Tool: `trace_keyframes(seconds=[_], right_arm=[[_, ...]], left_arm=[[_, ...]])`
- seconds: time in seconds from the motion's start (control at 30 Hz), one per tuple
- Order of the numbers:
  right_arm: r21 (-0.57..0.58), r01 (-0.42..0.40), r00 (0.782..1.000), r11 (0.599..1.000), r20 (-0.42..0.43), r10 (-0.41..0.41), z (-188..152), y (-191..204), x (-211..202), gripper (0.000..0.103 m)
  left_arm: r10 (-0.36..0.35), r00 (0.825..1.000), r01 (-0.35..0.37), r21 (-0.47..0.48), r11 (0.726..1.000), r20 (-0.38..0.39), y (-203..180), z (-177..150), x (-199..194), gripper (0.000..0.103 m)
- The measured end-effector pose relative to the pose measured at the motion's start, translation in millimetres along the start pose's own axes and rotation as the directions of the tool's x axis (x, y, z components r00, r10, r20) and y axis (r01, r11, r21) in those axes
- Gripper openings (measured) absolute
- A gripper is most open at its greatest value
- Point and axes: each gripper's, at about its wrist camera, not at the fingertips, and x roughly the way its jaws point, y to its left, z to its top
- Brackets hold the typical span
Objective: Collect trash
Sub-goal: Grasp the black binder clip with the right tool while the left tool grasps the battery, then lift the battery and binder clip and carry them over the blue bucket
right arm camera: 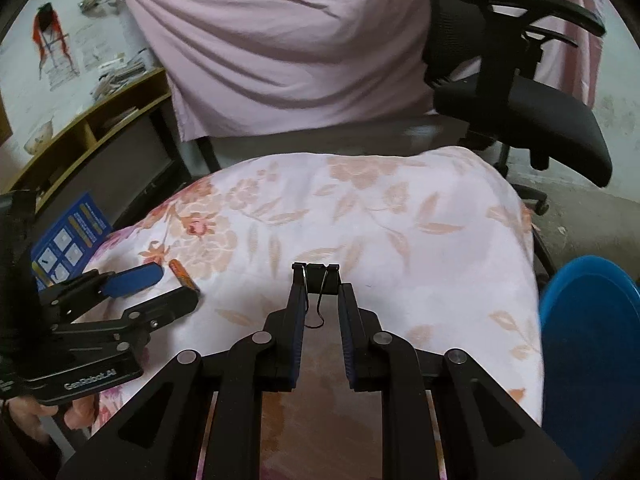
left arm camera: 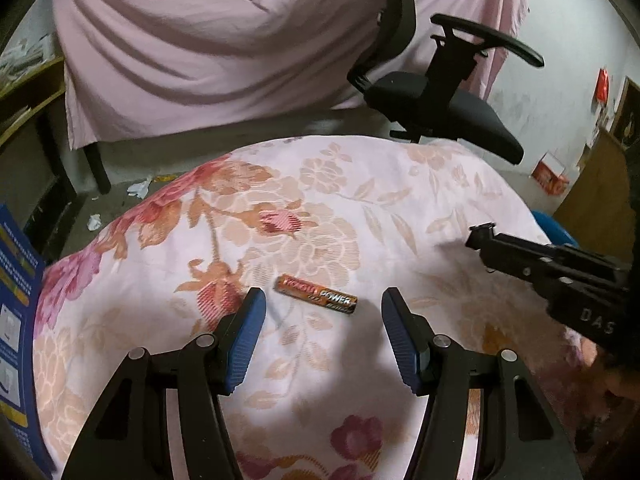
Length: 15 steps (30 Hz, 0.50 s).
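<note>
An orange and black battery (left arm camera: 316,294) lies on the floral cloth (left arm camera: 360,208), just ahead of my left gripper (left arm camera: 323,292), which is open with its blue pads to either side of it and not touching. In the right wrist view the battery (right arm camera: 184,274) sits by that left gripper (right arm camera: 176,284). My right gripper (right arm camera: 320,276) is shut on a black binder clip (right arm camera: 322,286), whose wire handle hangs back between the fingers. From the left wrist view the right gripper (left arm camera: 482,236) reaches in from the right, above the cloth.
A black office chair (right arm camera: 540,128) stands behind the cloth-covered surface. A blue bin (right arm camera: 592,320) sits low at the right. A blue leaflet (left arm camera: 16,300) lies at the left edge. White paper scraps (left arm camera: 140,188) lie on the floor. Pink drapery (left arm camera: 220,40) hangs behind.
</note>
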Motion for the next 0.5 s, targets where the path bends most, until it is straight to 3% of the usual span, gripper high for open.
trace_keyframes(seconds=[0.03,0.13,0.37,0.5], right_arm=[[0.003,0.000,1.000,1.000,0.002,0.000,0,-1,-1,0.015],[0.011,-0.004,1.000,1.000,0.011,0.004,-2,-3,-2,0.015],[0.004,-0.006,0.999,1.000,0.044,0.006,-4,-3,-8,0.015],[0.003,-0.005,0.992,1.000,0.123,0.005,-8,-2,-24,0.015]], left_arm=[[0.007,1.000,-0.007,0.007,1.000,-0.003,-1,1,2,0.046],[0.043,0.999,-0.043,0.019,0.999,-0.016,-4,2,8,0.037],[0.037,0.999,-0.037,0.012,0.999,0.001,-2,1,9,0.036],[0.054,0.997,-0.053,-0.019,0.998,0.063,-1,-2,-7,0.036]])
